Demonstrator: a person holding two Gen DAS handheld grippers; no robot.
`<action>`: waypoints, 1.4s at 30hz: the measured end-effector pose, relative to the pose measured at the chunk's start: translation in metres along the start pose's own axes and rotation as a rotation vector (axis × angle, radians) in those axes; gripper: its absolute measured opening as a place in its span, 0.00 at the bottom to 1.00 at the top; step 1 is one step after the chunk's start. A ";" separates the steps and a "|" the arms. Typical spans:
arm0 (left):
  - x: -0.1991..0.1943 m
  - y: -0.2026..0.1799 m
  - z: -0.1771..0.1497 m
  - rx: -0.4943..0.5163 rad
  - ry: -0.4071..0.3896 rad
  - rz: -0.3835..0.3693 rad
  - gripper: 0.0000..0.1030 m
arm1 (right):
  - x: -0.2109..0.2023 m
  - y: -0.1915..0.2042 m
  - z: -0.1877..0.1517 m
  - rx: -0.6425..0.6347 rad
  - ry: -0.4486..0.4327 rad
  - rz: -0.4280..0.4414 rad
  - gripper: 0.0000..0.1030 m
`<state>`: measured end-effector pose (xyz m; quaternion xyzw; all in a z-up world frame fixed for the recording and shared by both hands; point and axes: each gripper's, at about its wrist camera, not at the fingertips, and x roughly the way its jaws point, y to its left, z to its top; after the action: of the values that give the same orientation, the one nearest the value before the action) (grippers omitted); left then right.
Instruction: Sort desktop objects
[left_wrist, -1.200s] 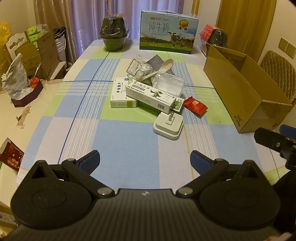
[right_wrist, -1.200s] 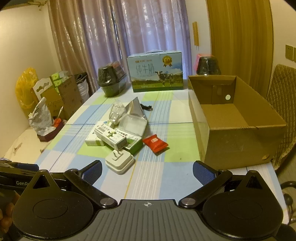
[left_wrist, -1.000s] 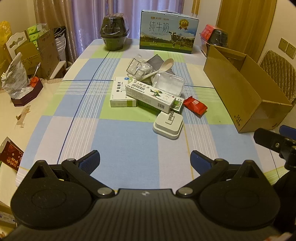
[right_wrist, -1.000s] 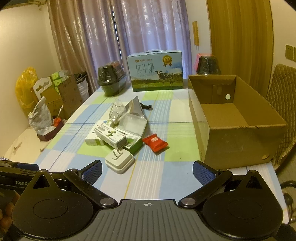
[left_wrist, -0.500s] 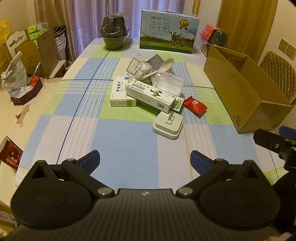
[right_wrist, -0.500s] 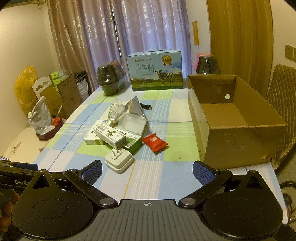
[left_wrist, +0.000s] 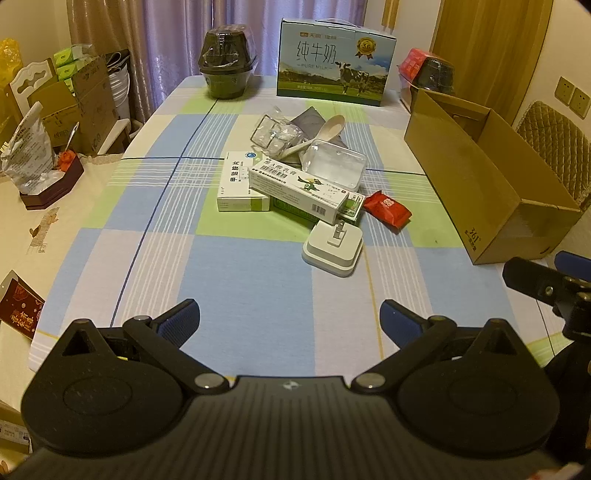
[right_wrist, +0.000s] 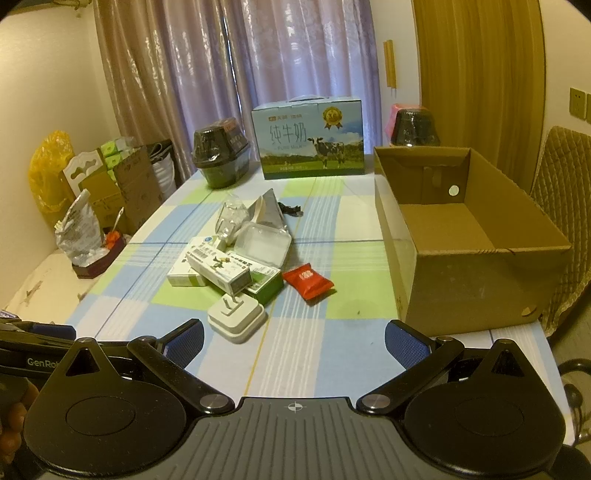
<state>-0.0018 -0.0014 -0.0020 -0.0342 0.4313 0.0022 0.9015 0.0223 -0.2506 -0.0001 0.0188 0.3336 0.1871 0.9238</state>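
A: Nearest first. The left gripper (left_wrist: 289, 320) and the right gripper (right_wrist: 294, 342) both hang over the near edge of the table (left_wrist: 236, 280), jaws spread wide, nothing between the blue pads, touching nothing

B: And the closest thing to pick?

A: The white plug adapter (left_wrist: 332, 248), prongs up, at the front of the pile. I'd judge it dense, rigid and smooth-sided, so take it across its flat sides, low on the body, clear of the prongs

B: The red packet (right_wrist: 308, 280) just beside it?

A: Light and crinkly, likely to slip. Pinch it across the middle, not the sealed ends

B: Behind those?

A: The long toothpaste-style carton (left_wrist: 297, 186) lies across a green box (right_wrist: 263, 281) and a white medicine box (left_wrist: 240, 186). All thin card, light, crushable; grip the top one across its narrow width first, or the stack may shift

B: Farther back?

A: A clear plastic case (left_wrist: 334, 165), hard and slick, then a white spoon (left_wrist: 325, 131) resting on crumpled clear packaging (left_wrist: 273, 134) and grey cloth. The open cardboard box (right_wrist: 469, 236) stands at the right edge, empty, probably the destination
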 end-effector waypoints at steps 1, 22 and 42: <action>0.000 0.000 0.000 0.000 0.000 0.000 0.99 | 0.000 0.000 -0.001 0.000 0.000 0.000 0.98; 0.001 -0.001 0.001 0.003 0.009 0.001 0.99 | 0.004 0.000 -0.004 0.001 0.019 -0.003 0.98; 0.010 0.001 0.001 0.033 0.011 0.011 0.99 | 0.018 -0.004 -0.004 0.001 0.077 -0.014 0.98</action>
<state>0.0054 -0.0005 -0.0094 -0.0172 0.4364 -0.0002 0.8996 0.0340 -0.2483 -0.0153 0.0098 0.3692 0.1811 0.9115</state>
